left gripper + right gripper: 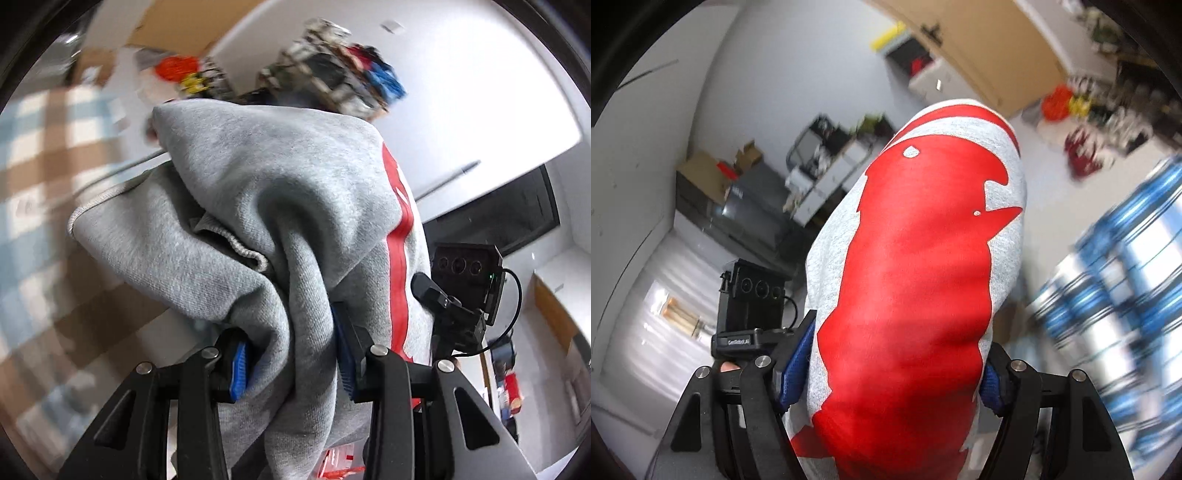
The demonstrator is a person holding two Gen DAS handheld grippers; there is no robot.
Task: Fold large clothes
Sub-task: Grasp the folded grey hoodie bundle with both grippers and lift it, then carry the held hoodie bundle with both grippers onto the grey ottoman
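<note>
Gripping a thick bunch of the grey sweatshirt [258, 206], the left gripper [291, 363] had its blue pads [239, 369] pressed into the cloth, jaws parted only by the fabric between them. The right gripper [892, 373] likewise clamped the sweatshirt's red-printed front, which bulged up between its fingers. The garment hung in the air off both tools, above the blurred checked blue cloth [1126, 277]. A ribbed cuff [243, 247] dangled loose within the bundle. Judging from such bunched holds, layers could slip out unevenly, leaving the sweatshirt twisted when laid down beside the checked cloth.
</note>
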